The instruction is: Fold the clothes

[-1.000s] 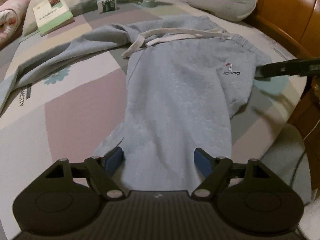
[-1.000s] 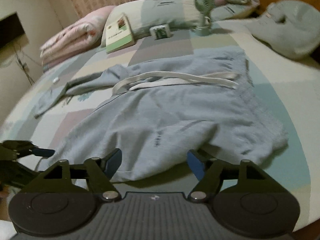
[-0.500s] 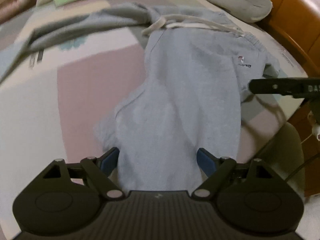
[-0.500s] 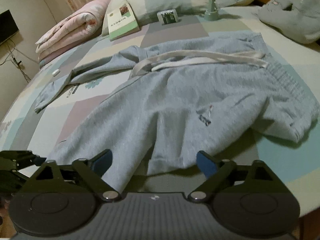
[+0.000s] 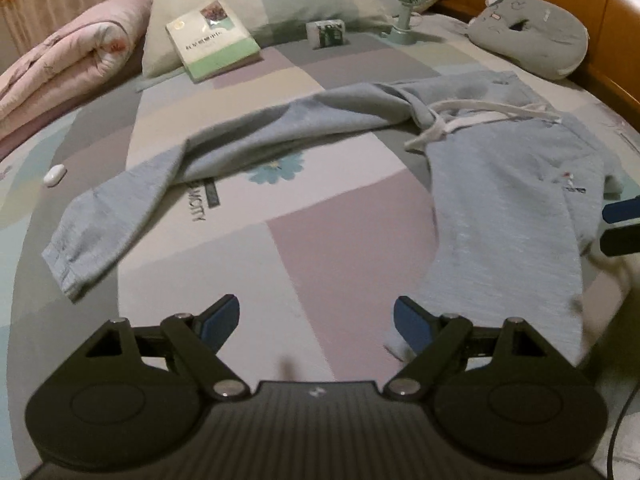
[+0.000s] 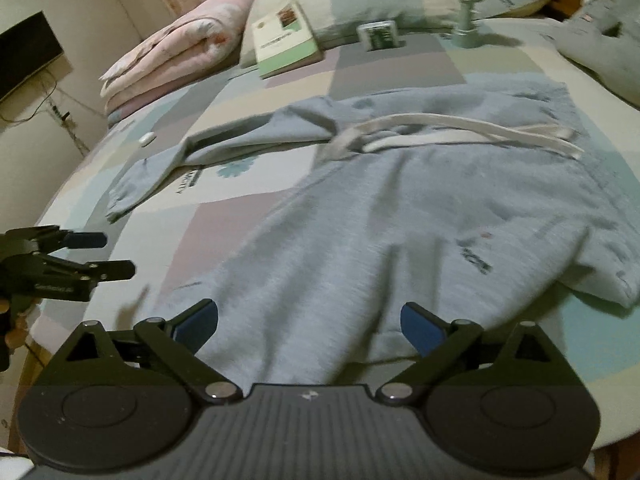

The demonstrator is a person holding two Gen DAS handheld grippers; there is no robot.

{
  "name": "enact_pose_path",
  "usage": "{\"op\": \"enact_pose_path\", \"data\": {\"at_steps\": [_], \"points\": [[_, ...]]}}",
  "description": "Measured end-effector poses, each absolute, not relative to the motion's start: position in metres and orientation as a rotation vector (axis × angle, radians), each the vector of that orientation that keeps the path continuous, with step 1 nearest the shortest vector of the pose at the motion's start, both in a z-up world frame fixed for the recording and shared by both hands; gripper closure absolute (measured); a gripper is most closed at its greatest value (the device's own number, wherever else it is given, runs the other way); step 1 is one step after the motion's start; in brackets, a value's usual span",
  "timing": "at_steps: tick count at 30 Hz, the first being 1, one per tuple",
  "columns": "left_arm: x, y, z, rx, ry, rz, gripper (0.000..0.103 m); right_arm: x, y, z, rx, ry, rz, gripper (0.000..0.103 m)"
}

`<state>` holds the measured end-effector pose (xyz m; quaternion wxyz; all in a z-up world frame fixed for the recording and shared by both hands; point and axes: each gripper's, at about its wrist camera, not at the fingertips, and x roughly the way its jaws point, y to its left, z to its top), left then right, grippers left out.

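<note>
**A:** What has changed near the left tool (image 5: 316, 320)?

**B:** It has swung off the trouser leg; its fingers, spread and holding nothing, now hang over bare bed sheet (image 5: 340, 264). The right tool (image 6: 308, 322), likewise released and empty, sits over the near leg hem.

**A:** And the grey sweatpants (image 6: 420, 216)?

**B:** Flat on the bed, legs splayed apart. Beyond the left tool lies the far leg's cuff (image 5: 76, 248); further back, the white drawstring (image 5: 472, 120) at the waistband. Judgement: the cuff looks like the left tool's target, to bring leg onto leg.
</note>
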<state>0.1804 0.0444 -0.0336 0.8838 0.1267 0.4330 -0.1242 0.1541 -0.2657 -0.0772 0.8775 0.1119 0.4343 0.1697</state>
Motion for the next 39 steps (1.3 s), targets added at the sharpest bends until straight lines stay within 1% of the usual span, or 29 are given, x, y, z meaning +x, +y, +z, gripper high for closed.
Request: {"op": "enact_pose_path", "data": {"at_steps": [6,13,18,21,24,33,39], "points": [[0.192,0.062,-0.047,0.268,0.888,-0.265,0.019,0.162,-0.220,-0.068,0.178,0.915,0.376,0.001],[0.223,0.097,-0.084,0.231,0.898,-0.215,0.019,0.166,-0.187,-0.069,0.149,0.926,0.391,0.001],[0.244,0.126,-0.105,0.106,0.919,-0.242,0.018,0.175,-0.184,-0.073,0.147,0.929,0.367,0.000],[0.253,0.137,-0.107,0.074,0.879,-0.267,0.017,0.184,-0.187,-0.078,0.166,0.939,0.346,0.000],[0.270,0.145,-0.109,0.029,0.858,-0.289,0.013,0.193,-0.190,-0.085,0.177,0.950,0.331,0.000],[0.330,0.158,-0.115,-0.040,0.791,-0.282,0.011,0.211,-0.199,-0.099,0.217,0.974,0.305,0.000],[0.328,0.186,-0.114,-0.094,0.746,-0.205,0.011,0.213,-0.211,-0.102,0.230,0.973,0.284,0.000]]}}
